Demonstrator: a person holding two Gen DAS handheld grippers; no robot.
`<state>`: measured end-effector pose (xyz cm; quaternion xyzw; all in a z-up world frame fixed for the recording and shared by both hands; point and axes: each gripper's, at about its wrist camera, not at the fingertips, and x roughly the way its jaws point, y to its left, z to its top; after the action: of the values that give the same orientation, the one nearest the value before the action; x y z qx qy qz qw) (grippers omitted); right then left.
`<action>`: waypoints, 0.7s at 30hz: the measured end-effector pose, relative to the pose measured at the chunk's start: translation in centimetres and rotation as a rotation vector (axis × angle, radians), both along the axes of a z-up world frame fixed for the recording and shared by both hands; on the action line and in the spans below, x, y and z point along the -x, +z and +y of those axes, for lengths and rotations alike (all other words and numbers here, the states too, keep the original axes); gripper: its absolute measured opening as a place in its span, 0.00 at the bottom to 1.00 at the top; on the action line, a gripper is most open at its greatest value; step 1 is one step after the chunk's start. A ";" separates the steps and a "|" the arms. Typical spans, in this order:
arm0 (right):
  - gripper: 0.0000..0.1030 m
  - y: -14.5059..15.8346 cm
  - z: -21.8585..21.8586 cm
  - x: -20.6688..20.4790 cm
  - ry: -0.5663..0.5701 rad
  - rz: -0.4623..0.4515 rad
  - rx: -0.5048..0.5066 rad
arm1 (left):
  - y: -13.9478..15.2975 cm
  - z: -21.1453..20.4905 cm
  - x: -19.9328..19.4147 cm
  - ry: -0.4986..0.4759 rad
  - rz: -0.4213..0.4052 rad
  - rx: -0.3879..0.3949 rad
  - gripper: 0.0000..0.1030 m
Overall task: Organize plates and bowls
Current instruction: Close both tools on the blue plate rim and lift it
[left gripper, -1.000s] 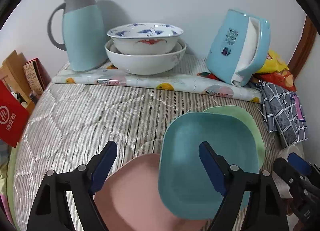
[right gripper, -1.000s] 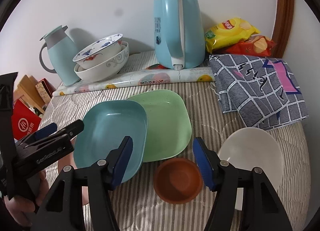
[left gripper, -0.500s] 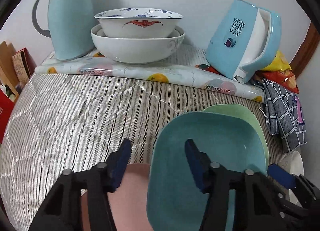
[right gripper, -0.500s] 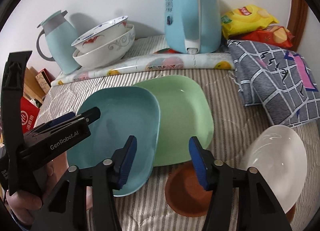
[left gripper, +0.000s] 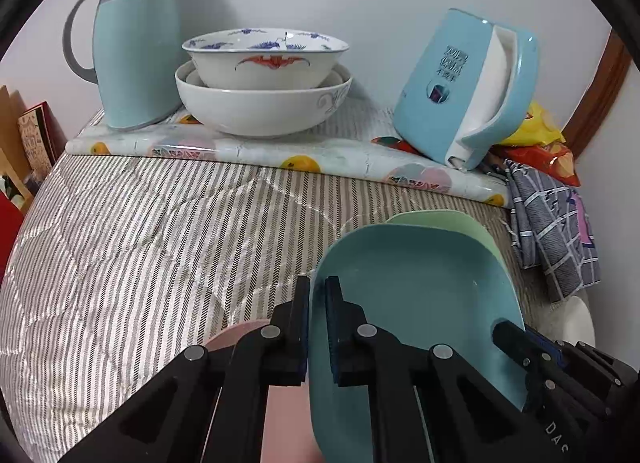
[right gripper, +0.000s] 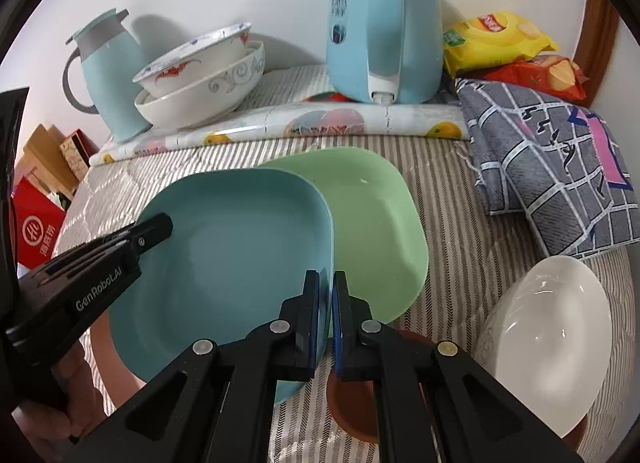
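We pinch the smooth, rounded-square teal plate (right gripper: 240,263) by opposite rims: left gripper (left gripper: 317,299), right gripper (right gripper: 326,295). It overlaps the glossy green plate (right gripper: 376,223) on the striped quilt (left gripper: 160,231).

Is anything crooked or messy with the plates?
Yes. The blue plate sits tilted, its edge lapping over the green plate rather than stacked squarely. Both the left gripper and right gripper pinch its rim. Nothing looks spilled or broken.

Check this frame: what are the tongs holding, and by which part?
Both tongs grip the blue plate: left tongs on its left rim, right tongs on its right rim.
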<state>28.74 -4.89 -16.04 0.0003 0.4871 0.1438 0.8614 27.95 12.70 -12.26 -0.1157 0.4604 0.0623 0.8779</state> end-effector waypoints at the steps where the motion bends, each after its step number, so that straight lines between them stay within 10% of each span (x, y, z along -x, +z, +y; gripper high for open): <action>1: 0.05 0.2 -0.1 0.1 -0.002 -0.005 -0.001 | 0.2 0.0 0.3 0.000 -0.003 0.002 0.08; 21: 0.04 4.6 0.6 5.7 0.054 -0.101 -0.051 | 3.3 1.6 7.9 0.077 -0.059 0.018 0.08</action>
<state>23.07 -4.27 -11.45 0.0022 0.4392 0.1791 0.8804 20.04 14.28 -8.94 -0.1428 0.4301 0.0886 0.8870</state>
